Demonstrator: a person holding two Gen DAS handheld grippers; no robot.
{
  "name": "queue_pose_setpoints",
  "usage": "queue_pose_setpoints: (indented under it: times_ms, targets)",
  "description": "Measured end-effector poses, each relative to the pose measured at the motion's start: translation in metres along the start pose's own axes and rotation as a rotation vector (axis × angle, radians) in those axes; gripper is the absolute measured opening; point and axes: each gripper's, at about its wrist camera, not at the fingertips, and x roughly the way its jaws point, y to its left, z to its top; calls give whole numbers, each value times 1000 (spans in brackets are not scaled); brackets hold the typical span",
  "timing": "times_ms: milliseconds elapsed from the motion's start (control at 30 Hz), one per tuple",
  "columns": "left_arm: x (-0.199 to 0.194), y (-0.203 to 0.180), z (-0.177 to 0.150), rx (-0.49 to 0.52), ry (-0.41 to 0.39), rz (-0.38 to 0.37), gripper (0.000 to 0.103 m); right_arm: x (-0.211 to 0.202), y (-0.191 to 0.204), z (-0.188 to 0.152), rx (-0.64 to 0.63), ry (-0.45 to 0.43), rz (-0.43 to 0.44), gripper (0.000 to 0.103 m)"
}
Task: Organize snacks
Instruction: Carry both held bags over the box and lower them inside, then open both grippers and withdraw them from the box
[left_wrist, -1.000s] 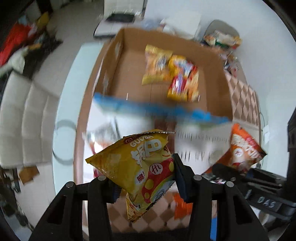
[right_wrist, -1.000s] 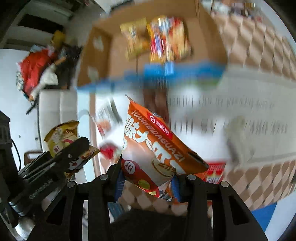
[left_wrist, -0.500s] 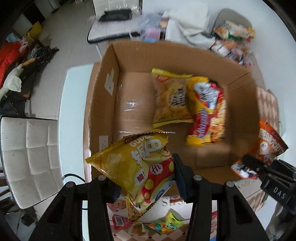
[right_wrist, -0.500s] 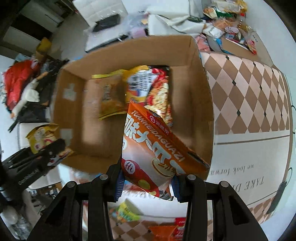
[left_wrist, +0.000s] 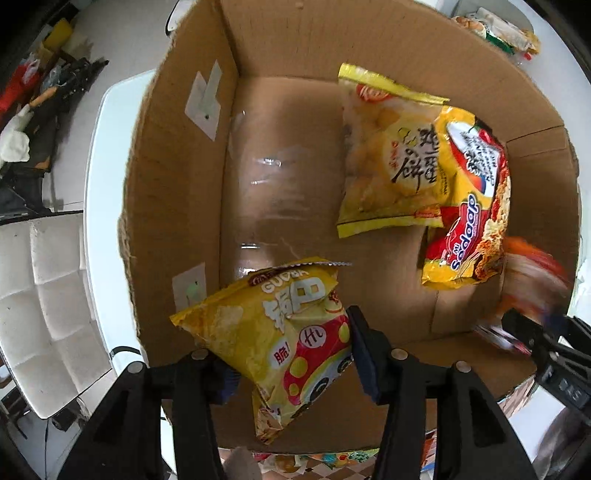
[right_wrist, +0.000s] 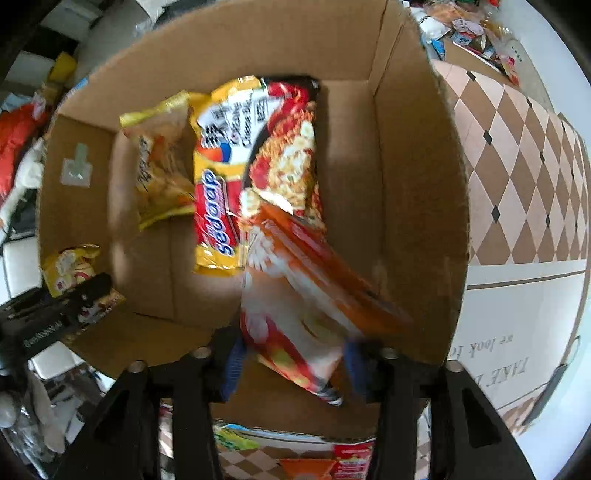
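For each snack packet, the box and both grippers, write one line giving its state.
Cardboard box: open-topped.
Yellow biscuit packet: lying inside the box.
Noodle packet: lying beside it.
Left gripper: opening, Guoba packet between jaws.
Right gripper: opening, orange packet blurred, slipping free.

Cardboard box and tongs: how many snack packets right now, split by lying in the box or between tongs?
Lying on the floor of the brown cardboard box: 2, a pale yellow biscuit bag and a red-and-yellow noodle packet.
Between tongs, over the box: 2, a yellow crisps bag and a blurred orange snack bag.
Total: 4
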Motion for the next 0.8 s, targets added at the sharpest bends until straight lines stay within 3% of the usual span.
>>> queue_pose_setpoints:
  times_ms: [33, 100, 167, 433, 800]
  targets:
    - [2, -1, -2, 5, 4, 4, 53, 1, -1, 0, 2, 3, 2, 86]
    - [2, -3, -3, 12, -2, -7, 76, 3, -3, -1, 9, 9, 20, 91]
    - [0, -7, -5, 18, -16, -10, 82, 3, -3, -3, 17, 4, 17, 91]
    - [-18, -9, -16, 1, -66, -35, 82, -12, -3, -8, 19, -32, 16, 91]
    - [-70, -11, -52, -3, -280, 8, 82, -52, 16, -42, -31, -196, -43, 91]
